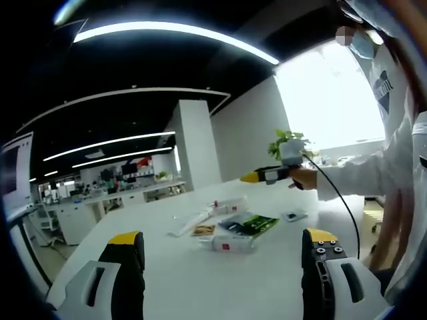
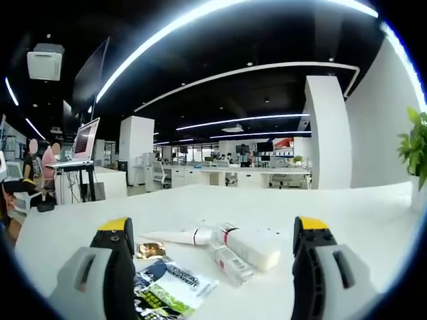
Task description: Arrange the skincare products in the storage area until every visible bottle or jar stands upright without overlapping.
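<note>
Both my fingers, left [image 1: 223, 253] and right [image 2: 213, 243], gape empty above the surface [image 2: 347, 220]; nothing is stood up yet. The tubes [image 2: 250, 245] lie flat at twelve o'clock; next I must reach and lift one upright

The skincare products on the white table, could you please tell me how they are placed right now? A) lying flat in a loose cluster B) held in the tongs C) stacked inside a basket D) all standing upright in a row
A: the white tube, the small bottle and the dark sachet all lie flat on the table, between the open right tongs.
</note>
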The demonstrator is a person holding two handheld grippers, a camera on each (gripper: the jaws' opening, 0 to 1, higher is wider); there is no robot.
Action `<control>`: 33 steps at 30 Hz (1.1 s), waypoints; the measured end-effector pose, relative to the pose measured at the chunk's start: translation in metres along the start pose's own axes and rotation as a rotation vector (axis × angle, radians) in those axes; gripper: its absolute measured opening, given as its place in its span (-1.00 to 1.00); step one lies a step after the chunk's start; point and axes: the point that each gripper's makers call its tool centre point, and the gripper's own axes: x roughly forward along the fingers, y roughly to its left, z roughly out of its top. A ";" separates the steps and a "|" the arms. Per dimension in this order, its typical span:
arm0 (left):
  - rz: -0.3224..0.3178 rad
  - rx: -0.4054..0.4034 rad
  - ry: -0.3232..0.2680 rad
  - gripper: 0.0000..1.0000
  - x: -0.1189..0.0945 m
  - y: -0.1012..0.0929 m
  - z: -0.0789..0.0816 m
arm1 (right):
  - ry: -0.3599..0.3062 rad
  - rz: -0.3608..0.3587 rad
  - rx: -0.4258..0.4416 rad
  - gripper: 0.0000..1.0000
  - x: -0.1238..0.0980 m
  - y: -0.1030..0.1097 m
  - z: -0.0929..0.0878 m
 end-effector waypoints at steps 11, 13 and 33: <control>0.004 -0.004 0.008 0.99 -0.001 0.001 -0.003 | 0.010 0.002 0.011 1.00 0.012 -0.001 -0.007; 0.004 -0.004 0.007 0.99 -0.001 0.001 -0.003 | 0.014 0.003 0.010 1.00 0.014 -0.001 -0.008; 0.002 -0.013 0.009 0.99 0.004 0.006 -0.004 | 0.037 0.011 0.006 0.99 0.040 -0.007 -0.013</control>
